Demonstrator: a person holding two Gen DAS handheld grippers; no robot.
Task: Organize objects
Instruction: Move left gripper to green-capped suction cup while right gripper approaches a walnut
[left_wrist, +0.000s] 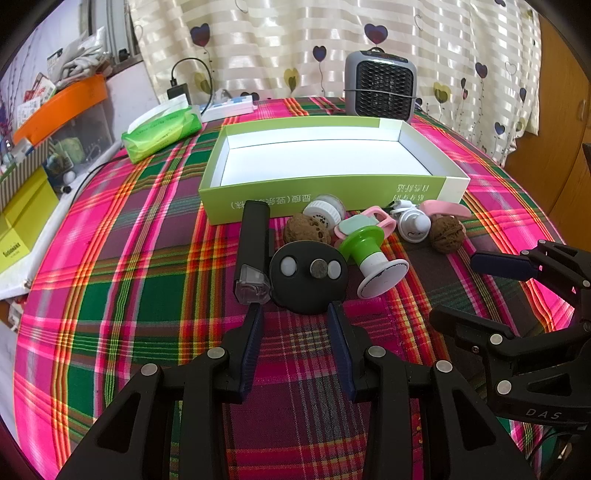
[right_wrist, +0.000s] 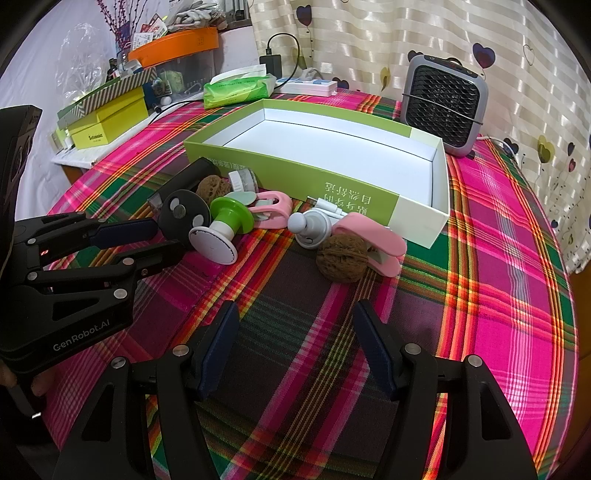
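Clutter still outside the green box (left_wrist: 325, 194)

We've got the left gripper (left_wrist: 295, 308) spread wide, empty, straddling the black disc (left_wrist: 308, 280); right gripper (right_wrist: 291, 310) open, empty too. Closing could bump the flashlight (left_wrist: 253, 243) just beside it.

Item clutter (left_wrist: 354, 236) before open box (left_wrist: 332, 192)

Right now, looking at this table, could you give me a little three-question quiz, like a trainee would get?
1. True or false: the green box already holds some items.
2. How many walnuts lie on the cloth?
3. Which item sits just ahead of the left gripper: A) black oval device, B) grey heater, C) tissue pack?

Key: 1. False, it looks empty. 2. Two. 3. A.
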